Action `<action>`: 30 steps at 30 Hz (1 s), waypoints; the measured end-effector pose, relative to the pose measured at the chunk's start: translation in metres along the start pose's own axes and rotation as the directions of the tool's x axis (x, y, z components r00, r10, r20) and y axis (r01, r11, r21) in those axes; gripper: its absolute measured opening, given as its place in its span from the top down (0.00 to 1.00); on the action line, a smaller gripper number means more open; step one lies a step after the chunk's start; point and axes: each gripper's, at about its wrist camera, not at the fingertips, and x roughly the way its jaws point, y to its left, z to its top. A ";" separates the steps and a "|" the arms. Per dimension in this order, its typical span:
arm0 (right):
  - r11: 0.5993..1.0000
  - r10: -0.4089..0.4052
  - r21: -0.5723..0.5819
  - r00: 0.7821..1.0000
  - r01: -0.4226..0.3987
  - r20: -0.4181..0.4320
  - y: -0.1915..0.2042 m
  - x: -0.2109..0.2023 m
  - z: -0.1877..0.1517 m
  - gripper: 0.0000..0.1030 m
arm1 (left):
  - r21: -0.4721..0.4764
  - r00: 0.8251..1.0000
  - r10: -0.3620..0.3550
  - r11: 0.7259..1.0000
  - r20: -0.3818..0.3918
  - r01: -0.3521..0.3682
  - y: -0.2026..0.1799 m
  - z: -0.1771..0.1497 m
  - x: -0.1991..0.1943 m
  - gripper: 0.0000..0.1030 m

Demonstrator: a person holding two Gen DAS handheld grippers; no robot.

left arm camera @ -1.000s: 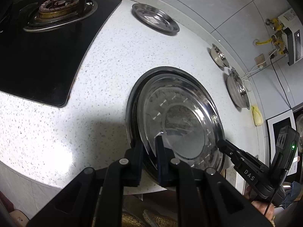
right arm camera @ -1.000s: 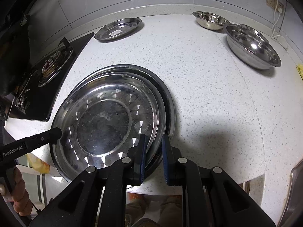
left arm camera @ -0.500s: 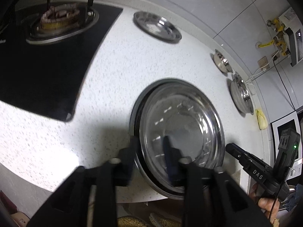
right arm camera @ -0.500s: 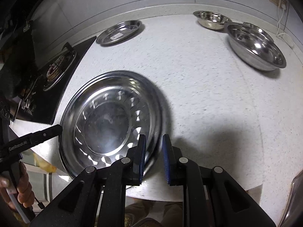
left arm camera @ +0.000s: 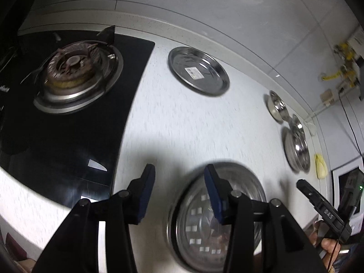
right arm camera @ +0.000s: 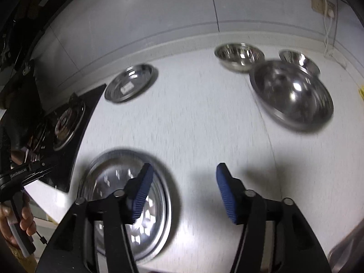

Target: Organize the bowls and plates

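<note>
Large steel plates (left arm camera: 241, 207) lie stacked near the counter's front edge; the stack also shows in the right wrist view (right arm camera: 109, 182). My left gripper (left arm camera: 179, 191) is open and empty, raised above the stack's left side. My right gripper (right arm camera: 184, 193) is open and empty, above the stack's right side. A small steel plate (left arm camera: 198, 70) with a sticker lies at the back; it also shows in the right wrist view (right arm camera: 130, 83). A large bowl (right arm camera: 291, 95) and two small bowls (right arm camera: 238, 55) sit at the back right.
A black gas hob (left arm camera: 68, 95) with a burner takes up the left of the white speckled counter (left arm camera: 182, 125). A tiled wall runs behind. A yellow cloth (left arm camera: 320, 169) lies at the far right. Cables and a socket (right arm camera: 318, 2) are on the wall.
Both grippers have let go of the large plate, opened wide and lifted back from the stack. The large plate now rests on the one beneath it.
</note>
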 end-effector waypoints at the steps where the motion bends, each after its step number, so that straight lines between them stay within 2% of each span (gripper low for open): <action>1: 1.000 -0.002 -0.014 1.000 0.002 0.002 0.004 0.004 0.012 0.45 | -0.004 1.000 0.011 1.000 -0.006 -0.011 -0.001 0.014 0.007 0.58; 5: 0.998 0.010 -0.062 1.000 -0.009 0.014 0.019 0.022 0.058 0.40 | -0.015 0.999 0.036 0.999 -0.007 -0.036 -0.006 0.066 0.030 0.58; 7: 0.996 0.055 -0.076 0.998 -0.055 0.002 0.026 0.040 0.088 0.37 | -0.022 0.999 0.033 0.999 -0.001 -0.033 -0.009 0.093 0.047 0.58; 10: 0.994 0.078 -0.075 0.997 -0.079 -0.019 0.036 0.070 0.120 0.37 | -0.051 0.999 0.040 0.998 -0.013 -0.041 -0.009 0.126 0.075 0.58; 11: 0.991 0.114 -0.065 0.993 -0.116 -0.042 0.039 0.085 0.134 0.37 | -0.063 0.999 0.048 0.997 -0.019 -0.049 -0.008 0.136 0.087 0.58; 15: 0.984 0.175 -0.019 0.979 -0.178 -0.100 0.045 0.135 0.167 0.37 | -0.122 0.997 0.063 0.990 -0.047 -0.068 0.004 0.161 0.125 0.58; 21: 0.975 0.220 0.037 0.960 -0.217 -0.174 0.050 0.199 0.187 0.38 | -0.145 0.996 0.082 0.986 -0.034 -0.086 0.017 0.185 0.156 0.58; 23: 0.977 0.215 0.051 0.958 -0.209 -0.187 0.050 0.215 0.188 0.43 | -0.153 0.997 0.076 0.985 -0.034 -0.080 0.021 0.191 0.163 0.58; 25: 0.975 0.221 0.055 0.955 -0.215 -0.197 0.052 0.225 0.189 0.59 | -0.146 0.998 0.064 0.987 -0.021 -0.066 0.023 0.196 0.168 0.58; 29: 0.975 0.221 0.048 0.950 -0.216 -0.220 0.057 0.240 0.188 0.76 | -0.135 0.999 0.047 0.990 -0.008 -0.048 0.024 0.201 0.173 0.60; 30: 0.974 0.226 0.045 0.950 -0.221 -0.217 0.057 0.242 0.190 0.80 | -0.133 0.999 0.041 0.990 -0.005 -0.041 0.023 0.202 0.174 0.66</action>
